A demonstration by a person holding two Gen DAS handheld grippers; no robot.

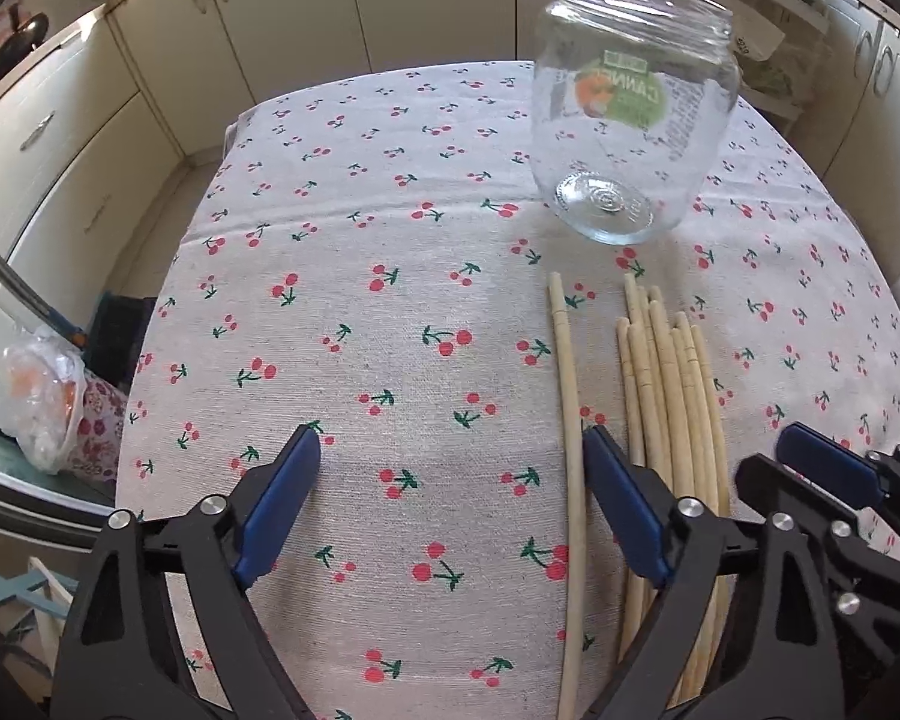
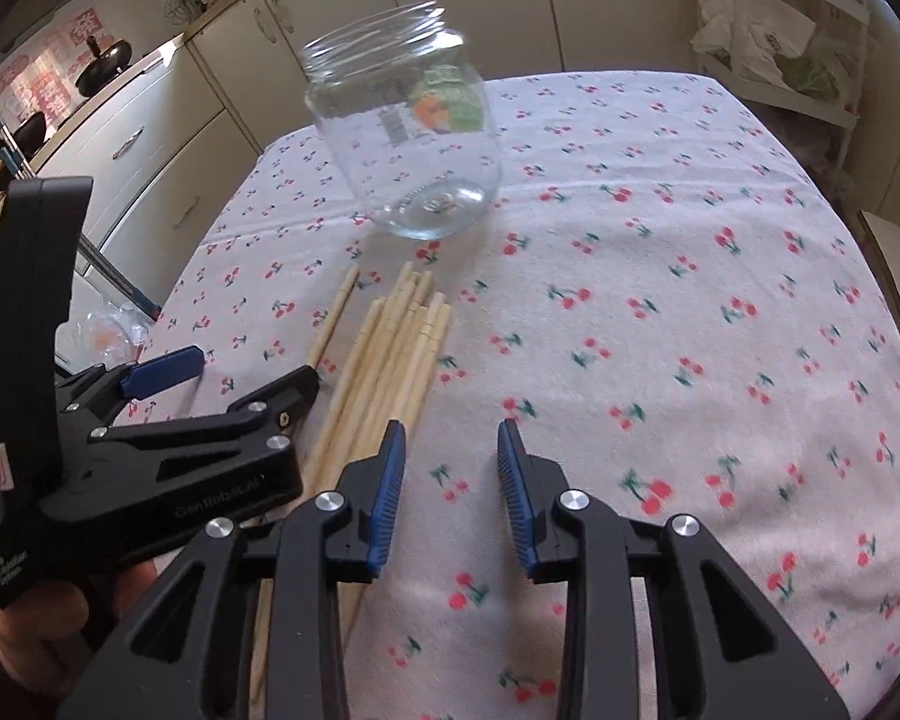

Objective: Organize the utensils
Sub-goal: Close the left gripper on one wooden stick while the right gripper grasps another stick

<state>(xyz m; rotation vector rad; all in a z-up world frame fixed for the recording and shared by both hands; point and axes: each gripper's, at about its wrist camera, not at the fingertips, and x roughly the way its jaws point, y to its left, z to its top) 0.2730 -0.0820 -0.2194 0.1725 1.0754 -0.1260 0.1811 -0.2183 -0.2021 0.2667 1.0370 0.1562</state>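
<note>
A clear glass jar (image 1: 630,108) (image 2: 408,138) with a green and orange label stands upright and empty on the cherry-print tablecloth (image 1: 360,300). In front of it lies a bundle of several wooden chopsticks (image 1: 672,396) (image 2: 390,354). A single chopstick (image 1: 570,450) (image 2: 333,318) lies apart to the bundle's left. My left gripper (image 1: 453,438) (image 2: 228,378) is wide open above the cloth; the single chopstick lies between its jaws, close to the right-hand pad, not squeezed. My right gripper (image 2: 452,431) (image 1: 777,459) is partly open over bare cloth just right of the bundle, holding nothing.
A crumpled plastic bag (image 1: 42,402) sits off the table's left edge. Cream cabinets (image 1: 270,12) line the far wall, with a black pan (image 2: 105,63) on the counter. A white shelf with bags (image 2: 768,30) stands at the far right.
</note>
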